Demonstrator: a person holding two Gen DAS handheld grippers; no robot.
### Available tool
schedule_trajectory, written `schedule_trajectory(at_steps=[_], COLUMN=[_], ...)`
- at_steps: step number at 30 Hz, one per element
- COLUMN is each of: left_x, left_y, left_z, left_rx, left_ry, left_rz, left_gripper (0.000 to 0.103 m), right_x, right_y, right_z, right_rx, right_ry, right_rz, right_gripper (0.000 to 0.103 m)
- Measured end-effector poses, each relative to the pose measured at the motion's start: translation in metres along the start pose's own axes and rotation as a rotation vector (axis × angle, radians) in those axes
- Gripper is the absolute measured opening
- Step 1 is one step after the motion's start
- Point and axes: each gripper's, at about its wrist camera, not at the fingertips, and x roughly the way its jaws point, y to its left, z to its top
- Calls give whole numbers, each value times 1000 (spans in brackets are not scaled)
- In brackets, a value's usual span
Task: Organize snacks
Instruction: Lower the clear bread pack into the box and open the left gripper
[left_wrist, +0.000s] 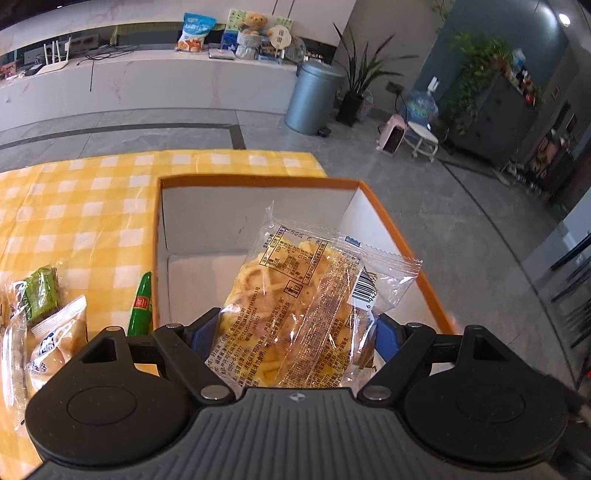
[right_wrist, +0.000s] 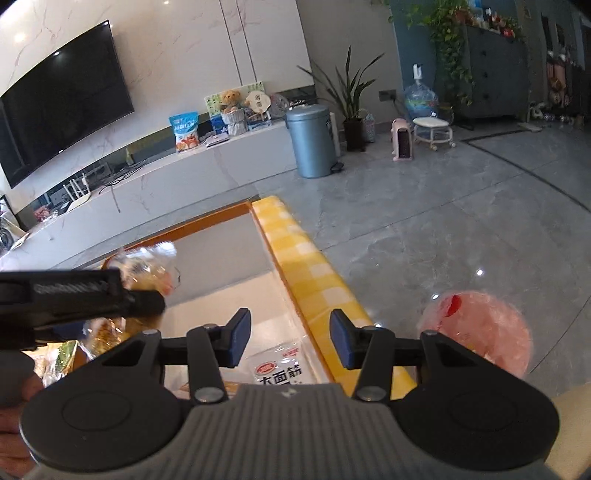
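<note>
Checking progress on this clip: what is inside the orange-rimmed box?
Inside the orange-rimmed box, the right wrist view shows one white snack packet lying near its wall. The held clear noodle-snack bag and both grippers hide much of the floor.

- The black plastic left gripper (left_wrist: 291, 334) has blue flat finger pads (left_wrist: 202, 334).
- Its grey ribbed middle plate (left_wrist: 295, 435) sits between two round black discs.
- The black plastic right gripper (right_wrist: 290, 338) has small silver screws (right_wrist: 206, 394) too.
</note>
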Motion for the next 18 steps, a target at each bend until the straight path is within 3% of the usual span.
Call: schedule_trajectory(at_steps=[4, 5, 8, 18], left_x=[4, 3, -2, -22], left_y=[4, 5, 7, 16], left_z=[-4, -6, -8, 0], left_rx=[-4, -5, 23, -9], left_ry=[-8, -26, -62, -84], left_rz=[53, 59, 69, 35], left_gripper=[97, 102, 103, 103], right_x=[-2, -1, 1, 2], right_y=[-1, -2, -3, -1], right_z=[1, 1, 1, 0], right_rx=[24, 26, 31, 29], right_ry=[-14, -14, -6, 11], right_rz=[50, 51, 37, 24], right_gripper=[48, 48, 49, 52])
